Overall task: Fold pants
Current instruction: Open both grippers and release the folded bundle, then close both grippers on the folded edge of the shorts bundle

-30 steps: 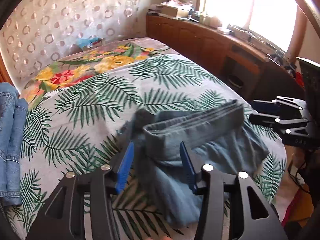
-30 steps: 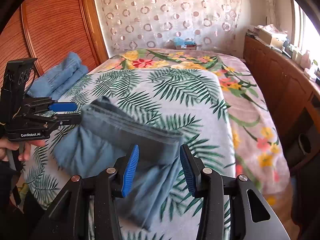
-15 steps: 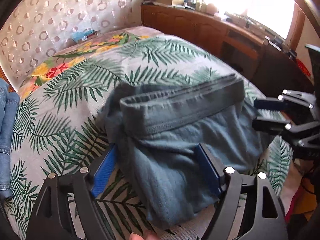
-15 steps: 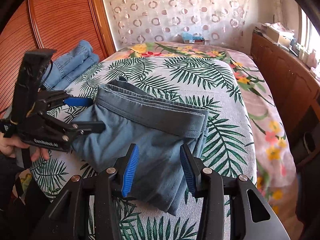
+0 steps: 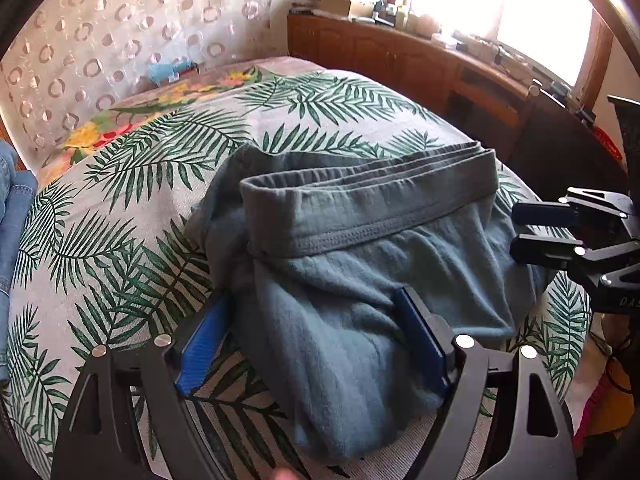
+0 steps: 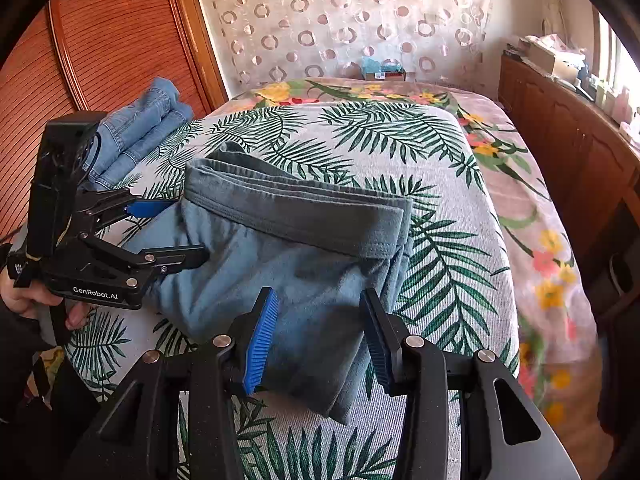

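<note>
Grey-blue pants (image 5: 360,272) lie folded on the palm-leaf bed cover (image 5: 120,208), waistband (image 5: 360,200) on top and turned away from me. My left gripper (image 5: 312,340) is low over their near end with its jaws opening; the cloth lies between the blue pads (image 5: 204,344) without being pinched. From the right wrist view, the same pants (image 6: 280,264) have the left gripper (image 6: 176,232) spread at their left edge. My right gripper (image 6: 320,336) hovers open over the near folded corner, and in the left wrist view the right gripper (image 5: 520,232) is at the pants' right side.
Folded jeans (image 6: 140,128) lie at the bed's left edge by a wooden wardrobe door (image 6: 100,40). A cluttered wooden cabinet (image 5: 400,60) runs under the window on the right. A small blue box (image 6: 380,68) sits at the head of the bed. A hand (image 6: 24,300) holds the left gripper.
The left gripper's jaws have spread wide and it has sunk toward the pants, which now lie flatter on the cover. The right gripper's gap is unchanged.
</note>
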The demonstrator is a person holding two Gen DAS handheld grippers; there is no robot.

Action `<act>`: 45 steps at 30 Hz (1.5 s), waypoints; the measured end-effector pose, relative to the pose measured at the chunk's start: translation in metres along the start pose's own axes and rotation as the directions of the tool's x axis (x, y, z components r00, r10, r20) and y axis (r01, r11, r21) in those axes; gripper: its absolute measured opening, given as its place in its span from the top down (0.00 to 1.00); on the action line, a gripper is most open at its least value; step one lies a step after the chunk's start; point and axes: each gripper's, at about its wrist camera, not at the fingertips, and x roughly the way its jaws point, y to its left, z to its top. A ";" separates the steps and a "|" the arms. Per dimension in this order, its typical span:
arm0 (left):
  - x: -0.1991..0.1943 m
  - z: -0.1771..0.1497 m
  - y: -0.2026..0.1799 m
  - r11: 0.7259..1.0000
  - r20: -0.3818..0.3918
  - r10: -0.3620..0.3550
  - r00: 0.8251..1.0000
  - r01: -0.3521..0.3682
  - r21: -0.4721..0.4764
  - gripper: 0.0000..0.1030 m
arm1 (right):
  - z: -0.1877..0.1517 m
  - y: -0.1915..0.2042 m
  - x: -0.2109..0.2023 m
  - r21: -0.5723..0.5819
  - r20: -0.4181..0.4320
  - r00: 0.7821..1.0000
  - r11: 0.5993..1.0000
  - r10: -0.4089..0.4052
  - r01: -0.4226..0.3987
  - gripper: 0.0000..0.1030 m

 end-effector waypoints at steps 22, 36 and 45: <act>-0.006 0.014 0.017 0.997 0.001 0.021 1.000 -0.021 -0.075 0.19 | 0.007 -0.015 0.006 0.065 0.001 0.998 0.996 -0.066 0.065 0.57; 0.017 0.033 0.045 0.988 -0.039 -0.038 0.999 0.032 -0.151 0.28 | 0.016 -0.024 0.020 0.089 -0.028 0.996 0.992 -0.086 0.088 0.57; 0.016 0.033 0.047 0.976 -0.016 -0.101 0.995 0.096 -0.193 0.44 | 0.017 -0.026 0.021 0.096 -0.027 0.998 0.993 -0.061 0.063 0.57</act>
